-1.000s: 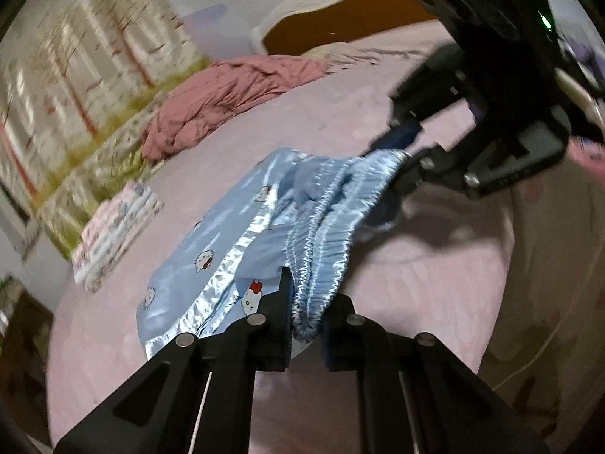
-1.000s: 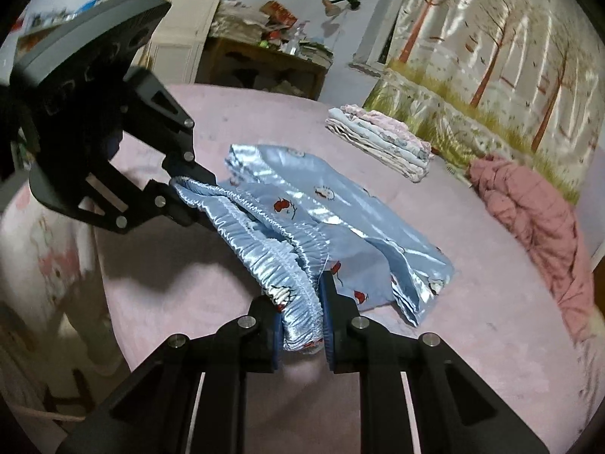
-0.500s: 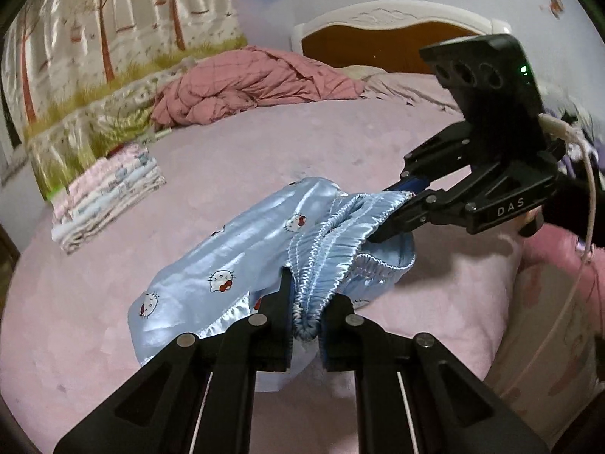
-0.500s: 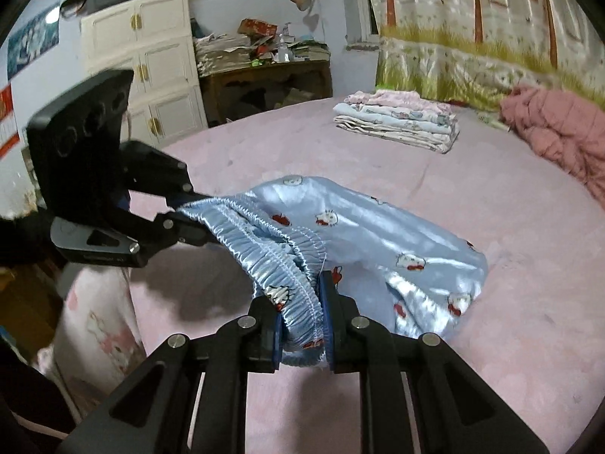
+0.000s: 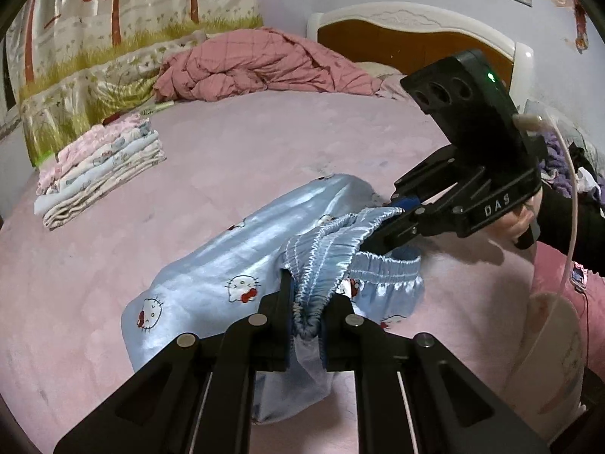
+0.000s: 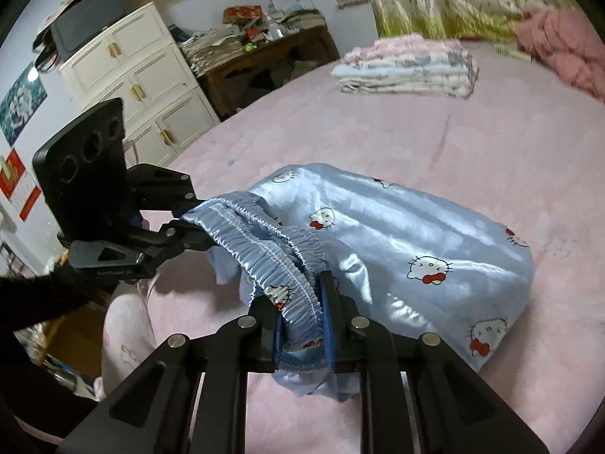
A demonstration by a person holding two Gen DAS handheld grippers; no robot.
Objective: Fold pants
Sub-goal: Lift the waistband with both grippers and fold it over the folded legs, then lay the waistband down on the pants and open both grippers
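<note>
We have the pants (image 5: 242,265) pinched at the elastic waistband by both tools: left gripper (image 5: 307,316) clamped on one bunch of the band, right gripper (image 6: 302,317) clamped on another. Waistband end is lifted and stretched between us, legs trail flat on the pink bed (image 5: 264,143). Folded clothes stack (image 6: 408,66) and pink quilt (image 5: 264,64) lie well apart
</note>
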